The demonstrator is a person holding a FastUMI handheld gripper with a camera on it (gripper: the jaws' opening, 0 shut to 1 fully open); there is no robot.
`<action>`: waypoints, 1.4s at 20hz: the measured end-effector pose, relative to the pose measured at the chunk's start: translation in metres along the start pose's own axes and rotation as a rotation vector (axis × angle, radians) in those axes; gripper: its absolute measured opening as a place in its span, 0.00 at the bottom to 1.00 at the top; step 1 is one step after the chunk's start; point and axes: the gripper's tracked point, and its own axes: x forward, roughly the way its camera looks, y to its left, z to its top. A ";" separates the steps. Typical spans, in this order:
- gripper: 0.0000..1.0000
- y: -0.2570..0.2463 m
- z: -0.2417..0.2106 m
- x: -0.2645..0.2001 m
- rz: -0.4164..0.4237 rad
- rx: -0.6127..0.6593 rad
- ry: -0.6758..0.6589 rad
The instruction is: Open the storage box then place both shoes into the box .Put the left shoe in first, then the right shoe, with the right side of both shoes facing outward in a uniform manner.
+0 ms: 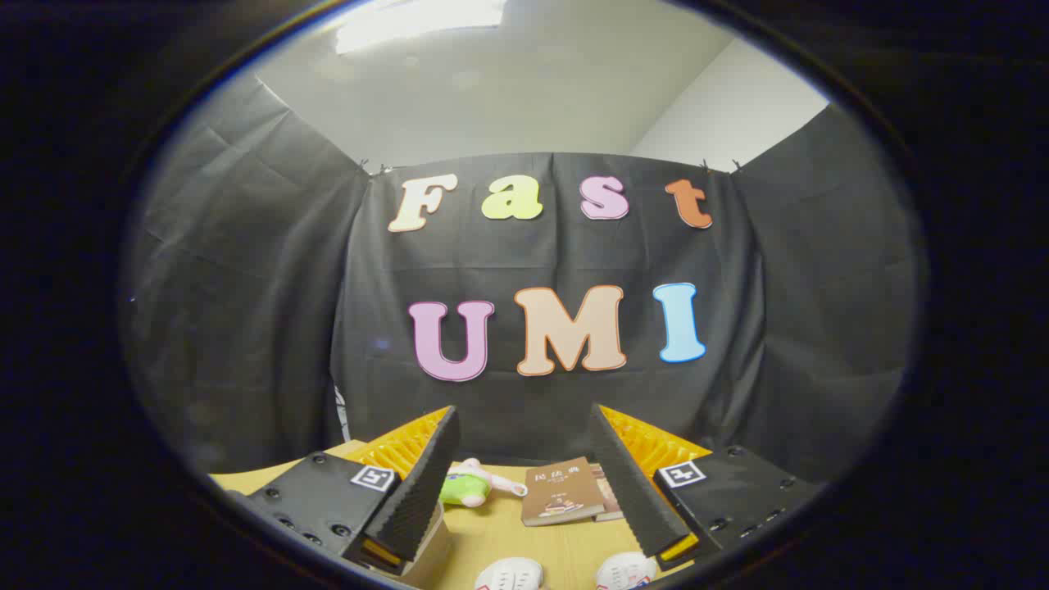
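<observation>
We see the gripper [524, 483] raised and looking level across a wooden surface [500, 537] toward the black cloth wall [541, 393] of the booth. Its fingers [418, 483] stand wide apart, with nothing held between them. Low down in the gap between the fingers we can make out the tops of two white shoes: one shoe [509, 574] lies nearer the left finger and the other shoe [625, 569] nearer the right finger, a little apart from each other on the surface. We cannot tell which is the left shoe and which the right, nor how they are turned. Beyond the shoes, toward the wall, a brown book [562, 492] lies flat on top of another book, whose edge peeks out beside the right finger. Next to the book, close to the left finger, lies a small green and pink toy [469, 485]. A pale boxy edge [430, 549] shows just under the left finger; we cannot tell what it is.
</observation>
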 end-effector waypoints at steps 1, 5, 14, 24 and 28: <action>1.00 -0.001 -0.001 0.000 0.000 -0.002 0.002; 1.00 -0.004 -0.001 0.000 0.012 -0.010 0.000; 1.00 0.001 0.000 -0.001 0.043 -0.036 -0.012; 1.00 0.015 -0.038 0.003 0.126 0.090 0.071; 1.00 0.028 -0.071 0.000 0.208 0.187 0.164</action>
